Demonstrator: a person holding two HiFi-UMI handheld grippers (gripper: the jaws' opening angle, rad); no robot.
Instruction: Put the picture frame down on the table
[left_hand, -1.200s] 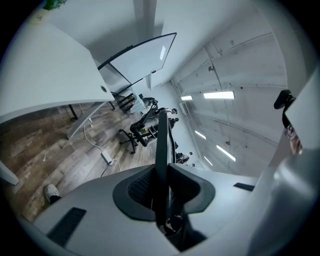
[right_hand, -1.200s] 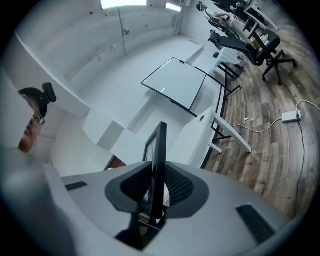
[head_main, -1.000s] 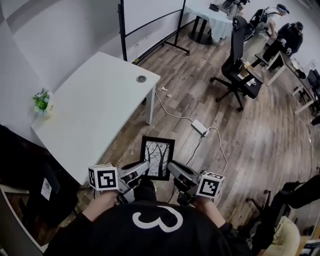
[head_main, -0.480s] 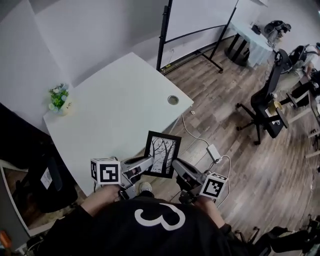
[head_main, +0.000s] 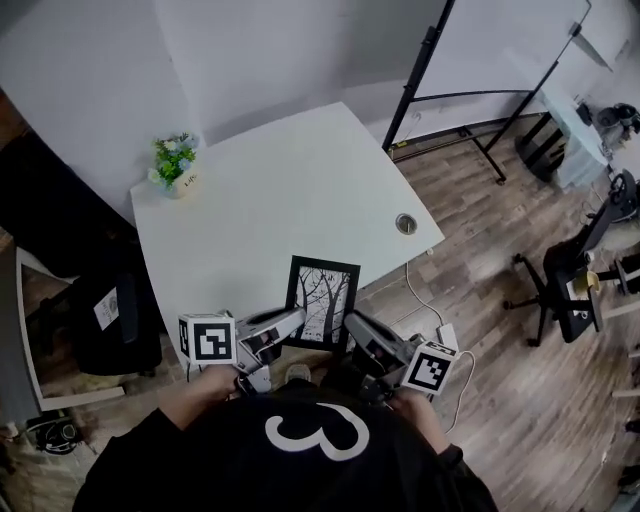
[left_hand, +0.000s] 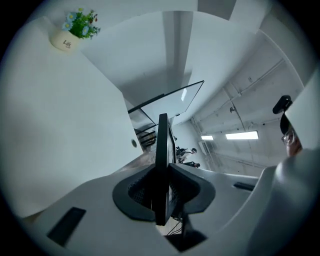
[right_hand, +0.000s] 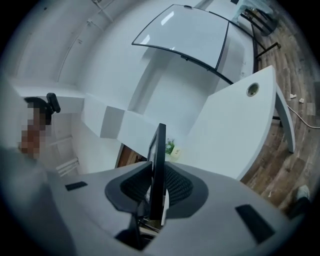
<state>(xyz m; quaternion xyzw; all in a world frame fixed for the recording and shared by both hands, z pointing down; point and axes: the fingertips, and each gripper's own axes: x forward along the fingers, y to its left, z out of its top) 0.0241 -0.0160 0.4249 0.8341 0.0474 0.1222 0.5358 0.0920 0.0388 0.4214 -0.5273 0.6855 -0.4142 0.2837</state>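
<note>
Picture frame (head_main: 322, 303), black-rimmed with a black-and-white print of bare trees, is held face-up toward the head camera over the near edge of the white table (head_main: 270, 190), about midway between its two near corners. The left gripper (head_main: 287, 327) is clamped on the frame's lower left side and the right gripper (head_main: 352, 331) on its lower right side. In both gripper views the frame shows edge-on as a thin dark bar, pinched between the ribbed black pads with no gap on either face.

The print itself cannot be seen in the gripper views. From above, the frame's bottom corners are partly covered by the jaws, and whether its lower edge touches the tabletop cannot be told.

A small potted plant (head_main: 173, 162) stands at the table's far left corner, and a round cable hole (head_main: 405, 223) sits near the right corner. The person's black shirt (head_main: 305, 437), bearing a white "3", fills the foot of the head view and hides most of both arms. A whiteboard stand (head_main: 470, 95) and an office chair (head_main: 575, 285), cut off at the right margin, stand on the wood floor beyond the table's right edge.
</note>
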